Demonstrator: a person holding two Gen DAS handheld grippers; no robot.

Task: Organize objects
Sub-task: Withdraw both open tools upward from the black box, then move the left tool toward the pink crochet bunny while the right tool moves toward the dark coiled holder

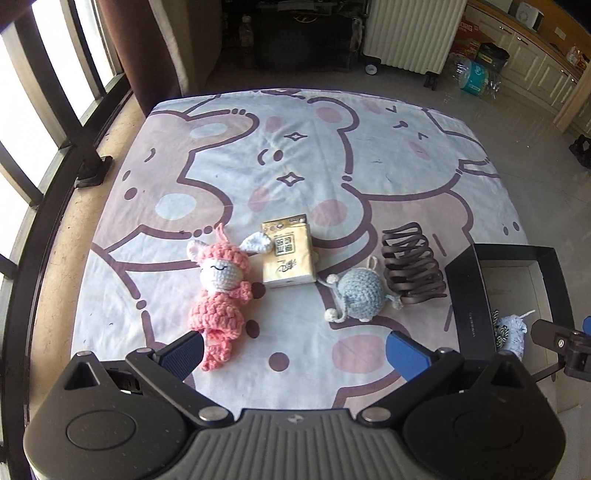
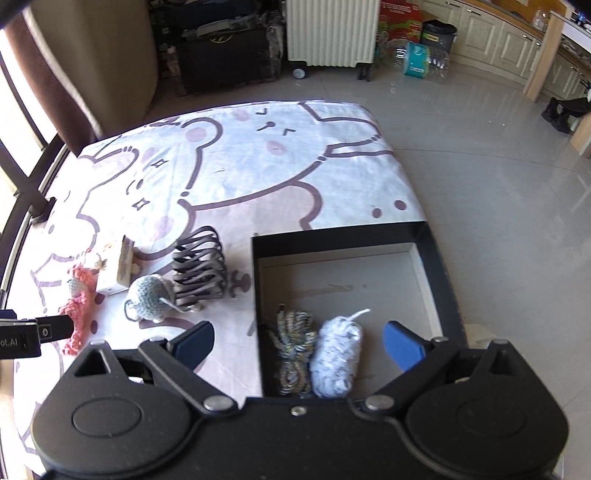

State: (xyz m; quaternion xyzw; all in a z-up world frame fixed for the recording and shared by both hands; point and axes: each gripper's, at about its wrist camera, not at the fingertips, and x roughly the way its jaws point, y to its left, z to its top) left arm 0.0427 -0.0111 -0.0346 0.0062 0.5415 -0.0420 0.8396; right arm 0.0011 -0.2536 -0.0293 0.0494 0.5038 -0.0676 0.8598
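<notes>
A pink crochet doll (image 1: 219, 291) lies on the cartoon-print cloth (image 1: 295, 155), beside a yellow tissue pack (image 1: 288, 254), a grey-blue crochet mouse (image 1: 356, 297) and a brown hair claw clip (image 1: 412, 267). A black box (image 2: 347, 240) at the right holds a rope bundle (image 2: 293, 350) and a pale blue yarn skein (image 2: 338, 354). My left gripper (image 1: 295, 350) is open and empty, just in front of the doll's feet. My right gripper (image 2: 299, 343) is open and empty above the box, with the rope and skein between its fingers.
The doll (image 2: 79, 306), mouse (image 2: 147, 297) and clip (image 2: 201, 271) also show in the right wrist view. The cloth's right edge drops to a tiled floor (image 2: 498, 184). A white radiator (image 2: 330, 31), dark cases and window bars (image 1: 55, 122) stand beyond the cloth.
</notes>
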